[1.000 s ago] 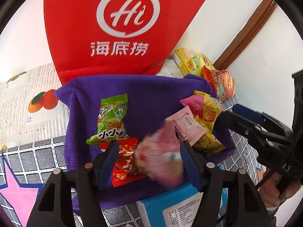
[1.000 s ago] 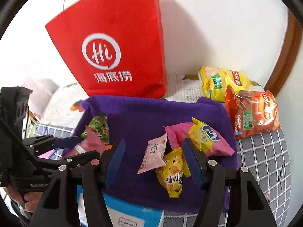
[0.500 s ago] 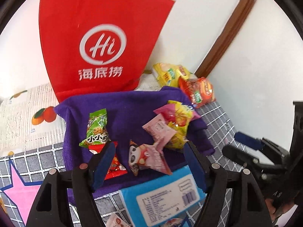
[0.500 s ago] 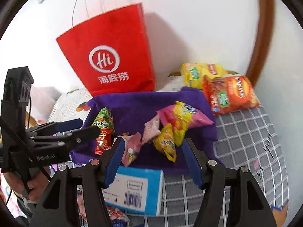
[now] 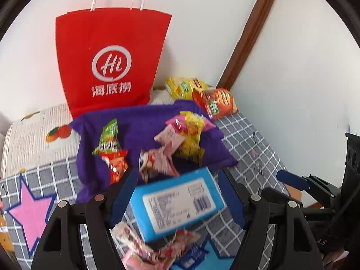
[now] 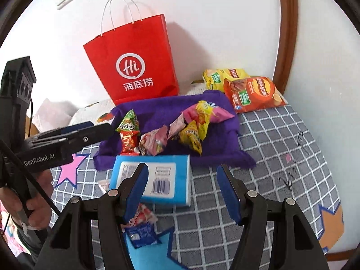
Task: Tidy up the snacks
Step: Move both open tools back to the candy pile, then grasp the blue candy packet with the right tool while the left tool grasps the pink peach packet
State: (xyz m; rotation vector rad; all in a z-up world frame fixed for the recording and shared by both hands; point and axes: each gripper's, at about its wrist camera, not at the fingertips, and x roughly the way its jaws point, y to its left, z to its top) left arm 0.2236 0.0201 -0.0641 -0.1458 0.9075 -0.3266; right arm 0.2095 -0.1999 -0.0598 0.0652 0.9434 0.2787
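Against the far wall stands a red paper bag (image 6: 137,67) with white handles; just in front of it lies a purple cloth (image 6: 157,110), spread on the grey checked cover (image 6: 281,153); on that cloth sit the small snacks: a green packet (image 6: 128,123) at the left with a red packet (image 6: 128,140) touching its near end, a pink panda packet (image 6: 154,142) in the middle, a pale pink sachet (image 6: 177,127) beside it, and yellow packets (image 6: 198,128) to the right; farther right, off the cloth and near the wall, a yellow chip bag (image 6: 225,76) and an orange chip bag (image 6: 252,94) overlap; at the cloth's near edge lies a blue tissue pack (image 6: 155,180), label up; nearer still, a few more small wrappers (image 6: 140,227) lie on the cover, too blurred for me to name. My left tongs (image 5: 177,196) are apart with nothing between the pads, only the tissue pack showing below them; my right tongs (image 6: 182,190) also stand apart and empty, above the cover just near of the cloth; my left hand (image 6: 24,204) grips the handle of the left tool at the left edge of the right view.
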